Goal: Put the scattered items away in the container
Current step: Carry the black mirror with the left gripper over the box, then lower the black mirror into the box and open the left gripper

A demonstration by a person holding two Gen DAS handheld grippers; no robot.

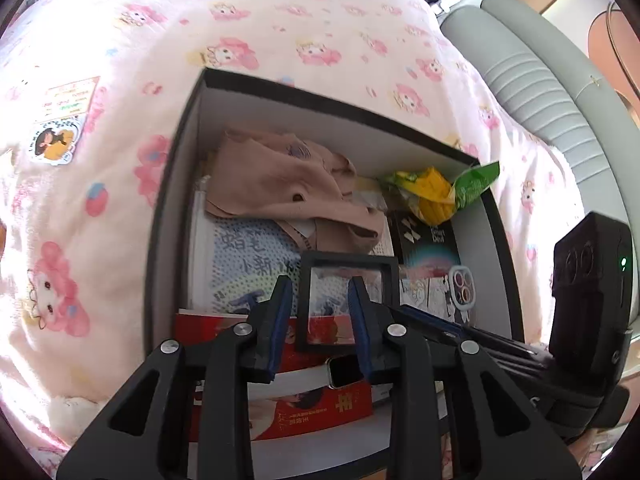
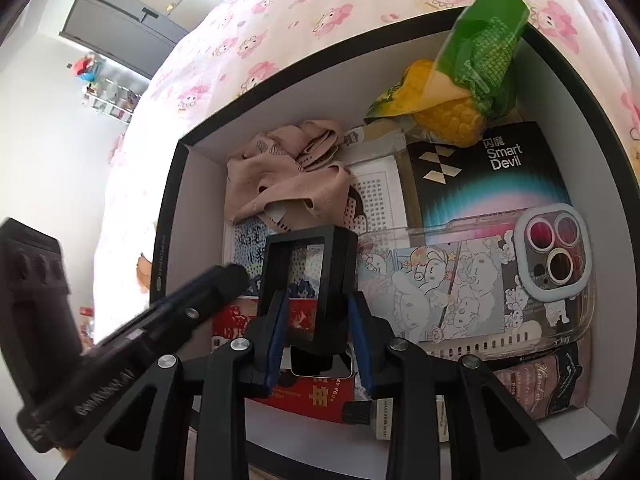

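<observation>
The black-rimmed box [image 2: 424, 92] sits on the pink cartoon-print blanket [image 1: 100, 208], holding beige cloth [image 2: 288, 176], a corn snack packet [image 2: 460, 96] and a clear phone case [image 2: 520, 280]. The right gripper [image 2: 320, 336] pinches a small black frame [image 2: 308, 288] upright over the box. The left gripper [image 1: 320, 320] hangs spread, the frame between but apart from its fingers. Items beneath both grippers are partly hidden.

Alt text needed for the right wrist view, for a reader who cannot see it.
The right gripper holds a small black frame upright between its blue fingers, above an open box on a pink cartoon-print blanket. The box already holds a beige cloth, corn snack packet, phone case and booklets.
</observation>
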